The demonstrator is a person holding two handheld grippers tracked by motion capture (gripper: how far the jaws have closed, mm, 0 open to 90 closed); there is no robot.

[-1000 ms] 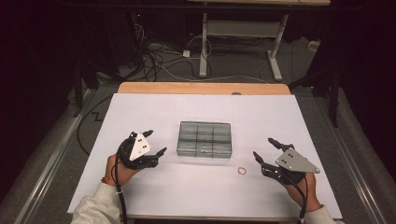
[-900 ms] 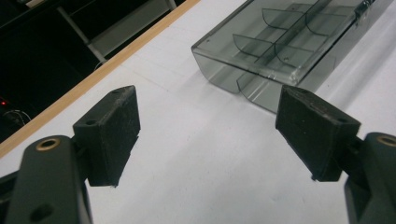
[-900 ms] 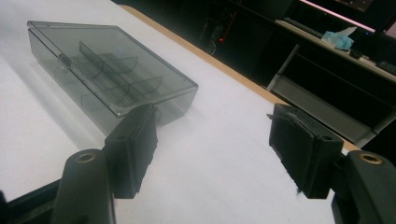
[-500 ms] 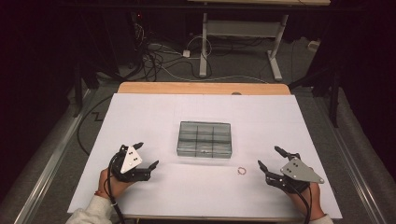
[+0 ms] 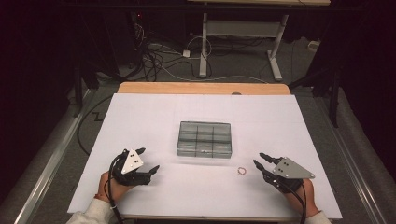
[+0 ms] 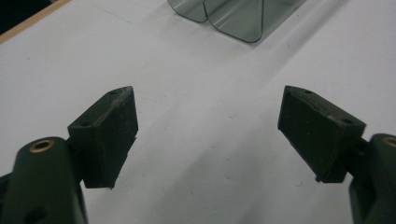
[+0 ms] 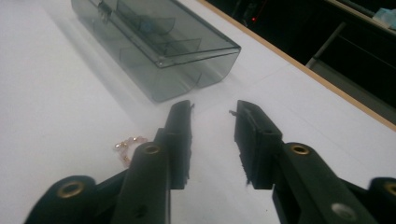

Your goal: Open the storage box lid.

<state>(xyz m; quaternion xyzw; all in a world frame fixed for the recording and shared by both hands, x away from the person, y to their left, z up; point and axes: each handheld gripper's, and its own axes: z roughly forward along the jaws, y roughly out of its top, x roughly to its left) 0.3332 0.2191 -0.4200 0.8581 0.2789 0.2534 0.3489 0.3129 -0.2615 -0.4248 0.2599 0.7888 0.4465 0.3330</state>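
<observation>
A clear grey compartment box (image 5: 204, 139) lies shut in the middle of the white table. A small pinkish bead ring (image 5: 241, 171) rests on the table just off the box's near right corner. My left gripper (image 5: 148, 159) hovers near the front edge, left of the box, open wide with nothing between its jaws (image 6: 208, 95); the box corner (image 6: 233, 21) shows ahead of it. My right gripper (image 5: 258, 159) sits right of the ring, open with a narrow, empty gap (image 7: 212, 109). In the right gripper view the bead ring (image 7: 128, 143) lies beside the left jaw and the box (image 7: 154, 42) lies farther on.
A white sheet covers the table (image 5: 140, 116), with a wooden strip (image 5: 201, 87) bare at the far edge. Beyond it, on the dark floor, are cables (image 5: 159, 60) and the legs of a desk frame (image 5: 203, 42). A metal rail (image 5: 51, 154) runs along the left side.
Both hands have drawn back toward the near edge of the table. The box and the bead ring have not moved.
</observation>
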